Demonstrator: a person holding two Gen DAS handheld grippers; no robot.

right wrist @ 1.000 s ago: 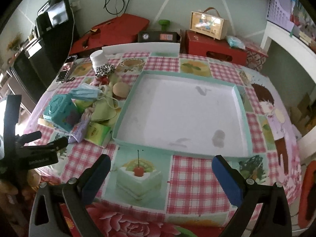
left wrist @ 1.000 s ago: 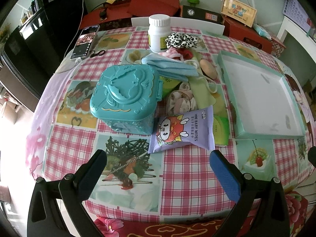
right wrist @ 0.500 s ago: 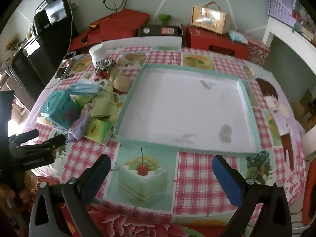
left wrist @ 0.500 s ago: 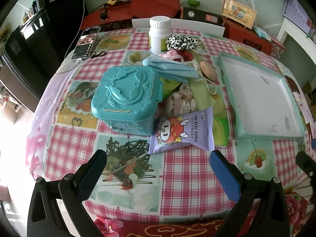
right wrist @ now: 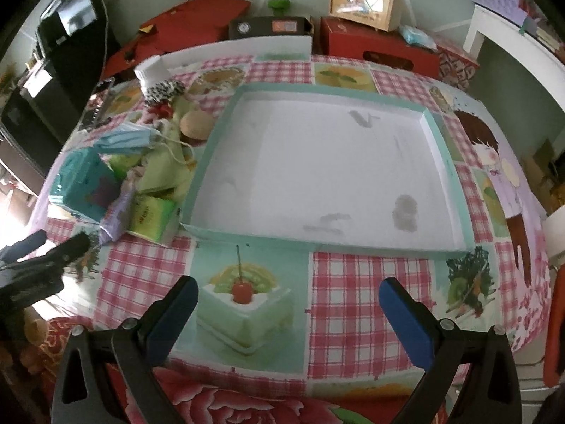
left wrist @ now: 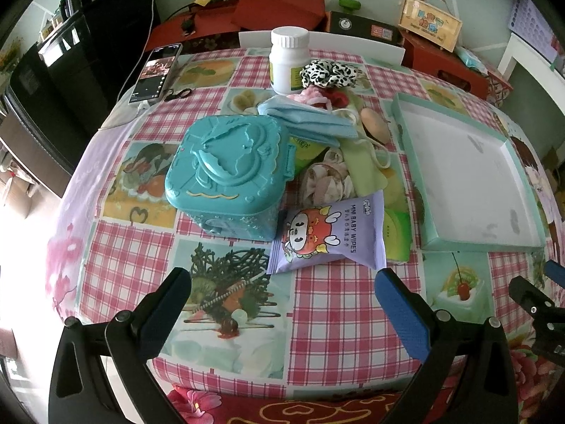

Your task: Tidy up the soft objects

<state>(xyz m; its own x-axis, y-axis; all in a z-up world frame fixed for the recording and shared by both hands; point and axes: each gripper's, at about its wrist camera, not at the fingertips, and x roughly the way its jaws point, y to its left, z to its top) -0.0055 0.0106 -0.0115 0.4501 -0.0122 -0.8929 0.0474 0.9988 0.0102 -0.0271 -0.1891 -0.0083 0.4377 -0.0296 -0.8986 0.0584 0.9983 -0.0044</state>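
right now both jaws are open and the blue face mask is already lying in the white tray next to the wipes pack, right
Not quite. Both grippers, left and right, do have open jaws, but the blue face mask is not in the white tray. It lies in the pile beside the tray, behind the wipes pack. The right wrist view shows nothing lying in the tray.

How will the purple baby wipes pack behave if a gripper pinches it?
The baby wipes pack looks like a puffy, glossy film pouch, so it will likely squash and sag, perhaps slip. Its end rests on the teal box, so lifting may nudge that.
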